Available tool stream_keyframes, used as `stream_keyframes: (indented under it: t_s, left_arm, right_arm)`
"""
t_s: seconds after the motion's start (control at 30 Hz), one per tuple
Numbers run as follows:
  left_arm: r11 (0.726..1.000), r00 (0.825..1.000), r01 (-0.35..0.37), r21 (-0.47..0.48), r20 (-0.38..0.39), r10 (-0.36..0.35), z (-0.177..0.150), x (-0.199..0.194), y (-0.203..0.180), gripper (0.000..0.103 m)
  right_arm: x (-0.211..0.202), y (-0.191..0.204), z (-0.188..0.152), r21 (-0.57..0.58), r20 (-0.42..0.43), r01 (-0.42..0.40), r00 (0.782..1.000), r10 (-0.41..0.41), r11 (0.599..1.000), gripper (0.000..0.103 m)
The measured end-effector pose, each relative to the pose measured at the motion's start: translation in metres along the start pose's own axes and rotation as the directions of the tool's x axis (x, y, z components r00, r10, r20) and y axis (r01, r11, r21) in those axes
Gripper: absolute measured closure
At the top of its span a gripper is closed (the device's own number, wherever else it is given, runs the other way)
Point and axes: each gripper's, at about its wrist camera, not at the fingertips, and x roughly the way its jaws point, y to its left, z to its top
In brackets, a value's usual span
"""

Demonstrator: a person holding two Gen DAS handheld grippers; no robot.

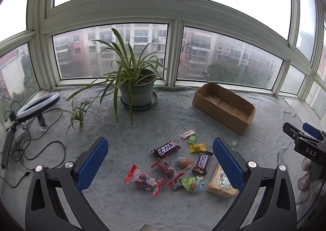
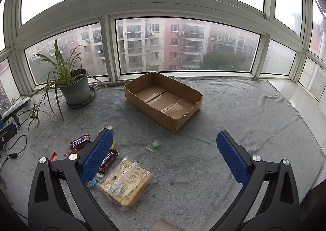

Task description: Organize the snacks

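Several wrapped snacks lie on the grey cloth: a Snickers bar (image 1: pixel 166 149), a smaller Snickers (image 1: pixel 202 163), red-wrapped candies (image 1: pixel 145 180), a round sweet (image 1: pixel 183 163) and a packaged bread slice (image 1: pixel 220 183) (image 2: pixel 126 183). A small green candy (image 2: pixel 154 145) lies apart toward the box. The empty cardboard box (image 1: pixel 224 106) (image 2: pixel 163 100) stands at the back. My left gripper (image 1: pixel 161 159) hovers open above the snack pile. My right gripper (image 2: pixel 165 157) is open above bare cloth, its left finger over the pile's edge; its body shows at the right edge of the left wrist view.
A potted spider plant (image 1: pixel 136 88) (image 2: pixel 74 86) in a saucer stands by the window. A ring light (image 1: pixel 38 104) with cables lies at the far left. A white sill (image 2: pixel 295 96) borders the cloth on the right. Windows close the back.
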Motion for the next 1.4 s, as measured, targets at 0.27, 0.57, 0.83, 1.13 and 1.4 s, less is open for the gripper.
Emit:
stream_keyframes:
  t_s: [0.27, 0.57, 0.83, 1.13, 1.4]
  left_arm:
    - [1.000, 1.000, 0.003, 0.002, -0.009, -0.003, 0.000, 0.003, -0.002, 0.001]
    - [1.000, 1.000, 0.014, 0.012, -0.027, -0.013, -0.001, 0.009, -0.005, 0.001]
    - [0.998, 0.996, 0.062, 0.030, -0.069, -0.060, -0.005, 0.022, -0.011, 0.001]
    - [0.984, 0.975, 0.169, 0.063, -0.156, -0.158, -0.018, 0.051, -0.030, 0.001]
    - [0.945, 0.903, 0.324, 0.035, -0.309, -0.298, -0.032, 0.086, -0.046, 0.027]
  right_arm:
    - [0.001, 0.000, -0.003, 0.001, -0.005, -0.001, 1.000, 0.001, 1.000, 0.000]
    - [0.007, 0.000, -0.006, 0.005, -0.026, 0.000, 1.000, 0.000, 1.000, 0.000]
    - [0.023, -0.013, -0.006, 0.039, -0.085, -0.018, 0.996, 0.021, 0.999, 0.000]
    - [0.054, -0.023, -0.027, 0.097, -0.204, -0.123, 0.969, 0.141, 0.988, 0.000]
    - [0.090, -0.028, -0.061, 0.257, -0.348, -0.244, 0.879, 0.325, 0.935, 0.017]
